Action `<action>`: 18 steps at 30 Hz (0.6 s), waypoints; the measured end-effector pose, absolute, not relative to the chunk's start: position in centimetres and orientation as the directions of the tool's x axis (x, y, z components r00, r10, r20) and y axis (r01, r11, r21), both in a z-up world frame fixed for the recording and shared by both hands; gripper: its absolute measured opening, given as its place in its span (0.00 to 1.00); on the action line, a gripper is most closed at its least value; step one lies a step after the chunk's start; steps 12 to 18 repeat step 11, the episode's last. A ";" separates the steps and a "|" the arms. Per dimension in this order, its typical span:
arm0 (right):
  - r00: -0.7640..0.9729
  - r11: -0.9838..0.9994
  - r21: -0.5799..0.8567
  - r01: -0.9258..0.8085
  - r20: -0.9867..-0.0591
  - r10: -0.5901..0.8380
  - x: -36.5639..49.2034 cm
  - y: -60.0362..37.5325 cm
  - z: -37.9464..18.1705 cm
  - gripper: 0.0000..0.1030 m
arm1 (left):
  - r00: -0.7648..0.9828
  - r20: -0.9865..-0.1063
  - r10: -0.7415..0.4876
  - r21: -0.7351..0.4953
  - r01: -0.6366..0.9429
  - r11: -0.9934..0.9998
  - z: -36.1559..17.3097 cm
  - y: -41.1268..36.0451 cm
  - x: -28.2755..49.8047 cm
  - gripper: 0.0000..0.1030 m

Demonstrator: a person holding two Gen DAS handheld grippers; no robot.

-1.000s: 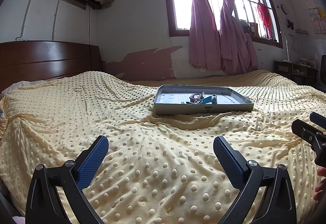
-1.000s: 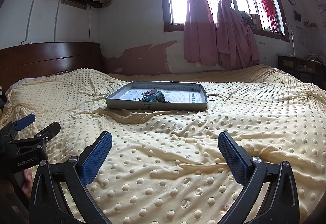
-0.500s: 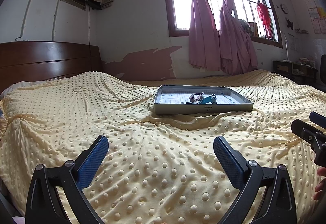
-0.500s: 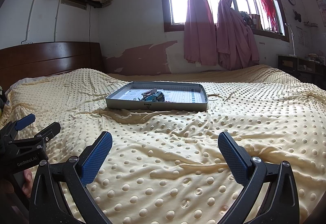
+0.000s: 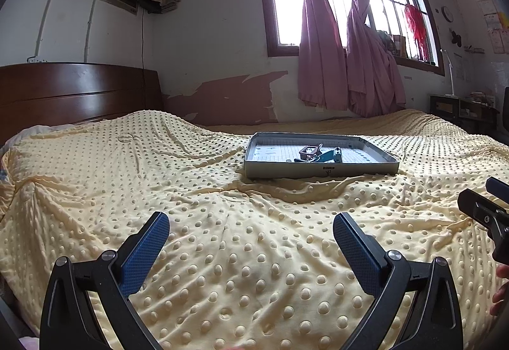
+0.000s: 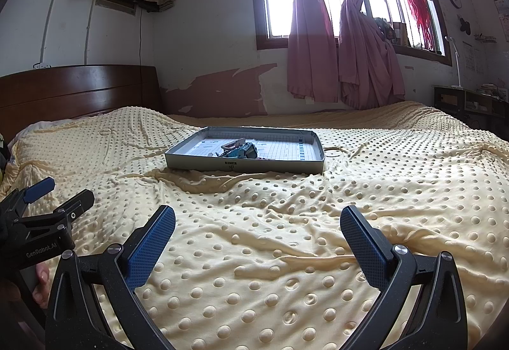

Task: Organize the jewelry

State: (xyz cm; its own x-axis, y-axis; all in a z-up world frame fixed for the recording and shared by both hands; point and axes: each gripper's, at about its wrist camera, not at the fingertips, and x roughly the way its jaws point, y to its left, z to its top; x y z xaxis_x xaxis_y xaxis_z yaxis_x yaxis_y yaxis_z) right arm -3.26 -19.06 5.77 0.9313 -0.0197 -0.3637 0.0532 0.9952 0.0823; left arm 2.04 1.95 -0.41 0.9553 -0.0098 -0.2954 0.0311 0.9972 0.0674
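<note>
A shallow grey metal tray [image 5: 318, 171] sits on the yellow dotted bedspread [image 5: 222, 223], far ahead of both grippers; it also shows in the right wrist view [image 6: 241, 166]. Inside it lies a small heap of jewelry with a teal piece [image 5: 331, 155] and a dark square frame [image 5: 308, 151]; the heap shows in the right wrist view too [image 6: 238, 150]. My left gripper [image 5: 251, 242] is open and empty, low over the bedspread. My right gripper [image 6: 257, 238] is open and empty, beside the left one.
A dark wooden headboard [image 5: 76, 92] stands at the left. A window with pink curtains [image 5: 343, 48] is behind the bed. A dark side table [image 5: 461, 111] stands at the far right. A thin ring-like loop [image 6: 334, 152] lies on the bedspread right of the tray.
</note>
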 end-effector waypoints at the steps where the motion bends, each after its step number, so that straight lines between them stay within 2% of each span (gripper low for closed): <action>1: 0.931 0.995 0.082 0.053 -0.364 -0.020 -3.3 -19.1 5.8 0.99 | 0.955 -0.297 -0.010 0.066 0.031 0.997 -0.4 2.0 2.1 1.00; 18: 0.930 0.995 0.082 0.053 -0.366 -0.020 -3.2 -19.0 5.7 0.99 | 0.957 -0.290 -0.010 0.085 0.036 0.996 -0.4 1.7 1.9 1.00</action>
